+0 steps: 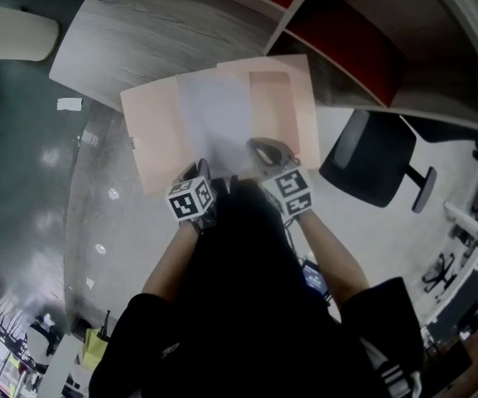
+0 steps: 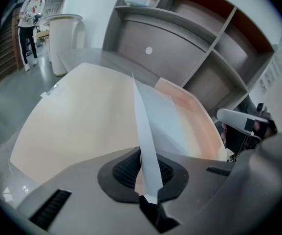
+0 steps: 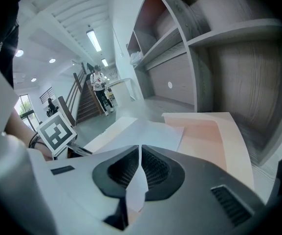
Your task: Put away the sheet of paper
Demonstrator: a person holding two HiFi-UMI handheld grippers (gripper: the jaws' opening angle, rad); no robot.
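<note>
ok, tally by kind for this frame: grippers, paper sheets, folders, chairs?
Grippers: 2 (left gripper, right gripper), fingers of both shut on the sheet
White sheet: 1
Peach folder, open: 1
Office chair: 1
Total: 5

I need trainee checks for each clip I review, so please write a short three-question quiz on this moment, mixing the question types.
1. True or false: the left claw is shut on the white sheet of paper.
2. What does the sheet lie on? A) an open peach card folder B) a blue plastic tray C) a metal basket
3. What does the right claw grip?

Key: 1 true; 2 A; 3 the same white sheet of paper.
</note>
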